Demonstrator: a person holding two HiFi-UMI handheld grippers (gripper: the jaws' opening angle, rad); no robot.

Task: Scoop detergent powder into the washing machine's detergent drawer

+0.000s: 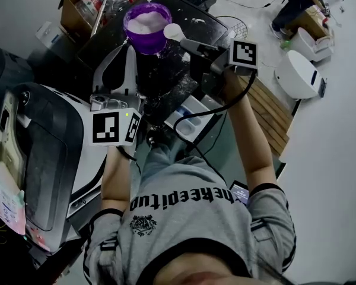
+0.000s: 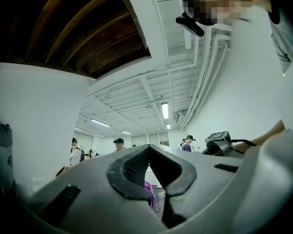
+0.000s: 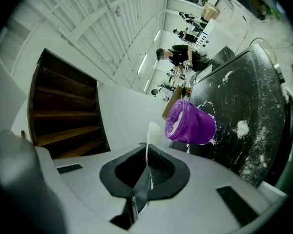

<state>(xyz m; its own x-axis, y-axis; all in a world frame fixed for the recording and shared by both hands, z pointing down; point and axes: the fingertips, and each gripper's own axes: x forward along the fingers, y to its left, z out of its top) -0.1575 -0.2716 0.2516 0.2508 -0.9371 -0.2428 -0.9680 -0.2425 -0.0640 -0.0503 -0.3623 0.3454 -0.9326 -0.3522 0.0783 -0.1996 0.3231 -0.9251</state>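
Observation:
A purple tub (image 1: 147, 25) of white powder stands on the black, powder-dusted washer top (image 1: 166, 76). My right gripper (image 1: 193, 44) is shut on the handle of a white scoop (image 1: 174, 32), whose bowl hangs just right of the tub's rim. In the right gripper view the scoop (image 3: 153, 130) shows edge-on between the jaws of the right gripper (image 3: 147, 160), with the tub (image 3: 190, 123) beyond. My left gripper (image 1: 129, 49) points at the tub's near side, tips together and holding nothing. The left gripper (image 2: 147, 149) shows a sliver of the purple tub (image 2: 149, 194). The white detergent drawer (image 1: 196, 103) stands pulled open below.
A white and dark appliance (image 1: 47, 159) fills the left. A cardboard box (image 1: 83, 5) sits behind the washer. Wooden slats (image 1: 273, 111) and a white rounded unit (image 1: 299, 73) lie to the right. A person (image 1: 293, 2) stands far back, and the right gripper's cable (image 1: 225, 108) hangs over the drawer.

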